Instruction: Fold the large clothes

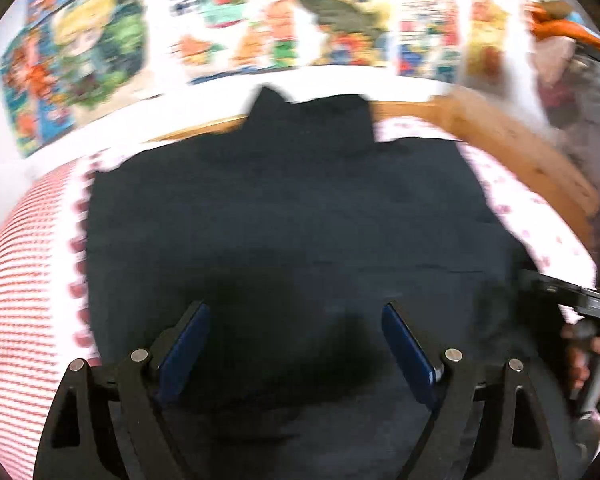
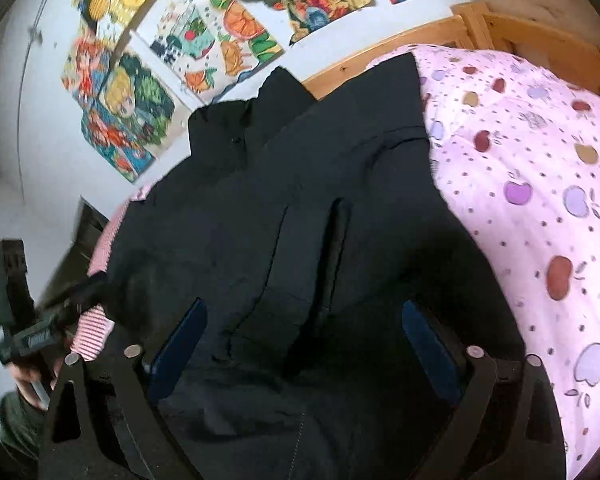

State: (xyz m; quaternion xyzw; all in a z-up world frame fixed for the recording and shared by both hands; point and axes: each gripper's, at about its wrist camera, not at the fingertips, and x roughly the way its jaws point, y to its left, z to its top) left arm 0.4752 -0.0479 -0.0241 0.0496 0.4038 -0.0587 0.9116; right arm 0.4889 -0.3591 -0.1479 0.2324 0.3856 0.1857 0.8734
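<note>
Left wrist view, and it's blurry: the left gripper has its jaws standing wide apart with nothing pinched, dark cloth lying beneath them. One black jacket is spread flat on the bed, collar end up by the wooden bed frame. At the right edge, the other tool and a hand peek in.

Right wrist view, sharper: the right gripper is also parted, pads clear of the fabric, hovering over the jacket's lower part. A long seam or placket runs up the middle. The apple-print quilt lies to its right. Several cartoon posters line the wall.

It looks soft, limp and fairly bulky, likely to sag and slide, so pinch hem corners or side edges. One garment, two grippers.
</note>
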